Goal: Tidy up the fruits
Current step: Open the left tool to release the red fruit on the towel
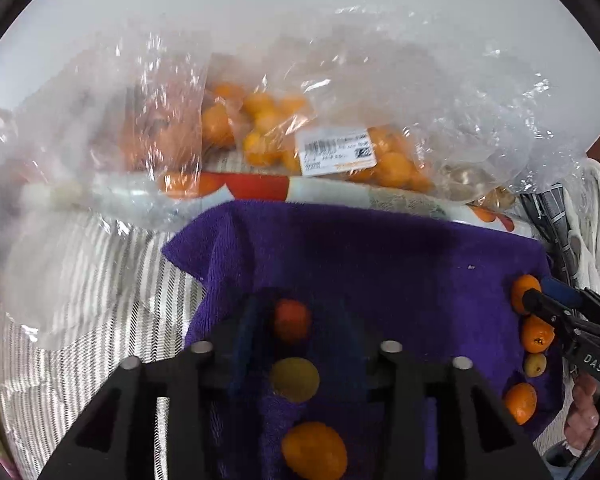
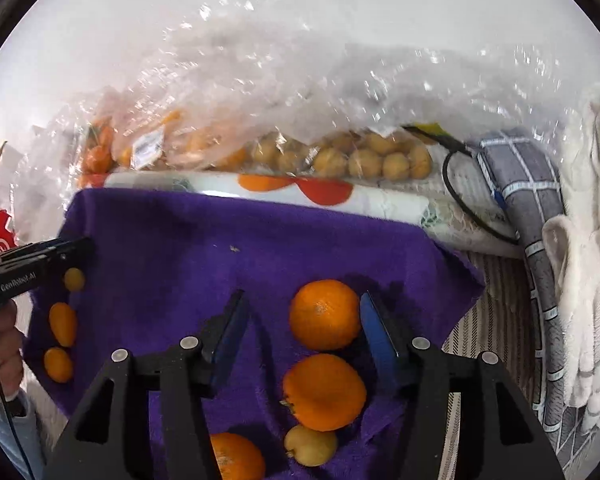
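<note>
A purple towel [image 1: 380,256] [image 2: 220,248] holds two rows of fruit. My left gripper [image 1: 294,312] is open, its blurred fingers on either side of a small orange fruit [image 1: 292,320]; a yellow-green fruit [image 1: 295,379] and an orange kumquat [image 1: 314,450] lie behind it. My right gripper [image 2: 304,312] is open, with a tangerine [image 2: 325,314] between its fingers, close to the right pad; another orange fruit [image 2: 324,392], a yellow fruit [image 2: 310,445] and an orange [image 2: 236,456] lie nearer. Each gripper shows in the other view: right [image 1: 540,306], left [image 2: 68,248].
Clear plastic bags [image 1: 320,136] of kumquats and tan fruits [image 2: 360,158] lie behind the towel on a patterned cloth. A black cable [image 2: 460,196], a grey checked cloth [image 2: 532,200] and a white knitted cloth [image 2: 592,240] lie at the right. Striped fabric [image 1: 80,280] lies left.
</note>
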`<move>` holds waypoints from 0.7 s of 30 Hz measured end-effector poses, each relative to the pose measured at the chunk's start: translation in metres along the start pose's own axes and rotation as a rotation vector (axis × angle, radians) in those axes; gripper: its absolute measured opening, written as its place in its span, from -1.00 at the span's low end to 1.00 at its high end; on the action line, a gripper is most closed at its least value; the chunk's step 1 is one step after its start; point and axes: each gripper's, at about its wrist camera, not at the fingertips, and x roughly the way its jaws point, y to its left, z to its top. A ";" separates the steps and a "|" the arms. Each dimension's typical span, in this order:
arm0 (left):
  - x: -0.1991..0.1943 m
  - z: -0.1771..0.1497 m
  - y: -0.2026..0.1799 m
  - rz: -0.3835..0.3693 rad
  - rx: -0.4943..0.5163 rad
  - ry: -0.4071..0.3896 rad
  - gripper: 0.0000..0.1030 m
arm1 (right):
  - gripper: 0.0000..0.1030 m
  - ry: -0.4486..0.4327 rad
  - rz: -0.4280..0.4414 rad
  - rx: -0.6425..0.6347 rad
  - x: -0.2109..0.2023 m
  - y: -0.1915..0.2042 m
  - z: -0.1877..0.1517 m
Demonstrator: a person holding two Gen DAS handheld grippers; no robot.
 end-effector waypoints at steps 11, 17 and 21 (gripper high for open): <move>-0.065 -0.004 -0.025 0.022 0.038 -0.104 -0.17 | 0.07 -0.159 -0.018 -0.011 -0.067 0.038 0.004; -0.110 -0.039 -0.027 0.042 0.075 -0.185 -0.12 | 0.06 -0.195 0.017 0.012 -0.103 0.048 -0.038; -0.120 -0.085 -0.005 0.022 0.055 -0.205 -0.11 | 0.06 -0.172 0.041 -0.051 -0.109 0.066 -0.090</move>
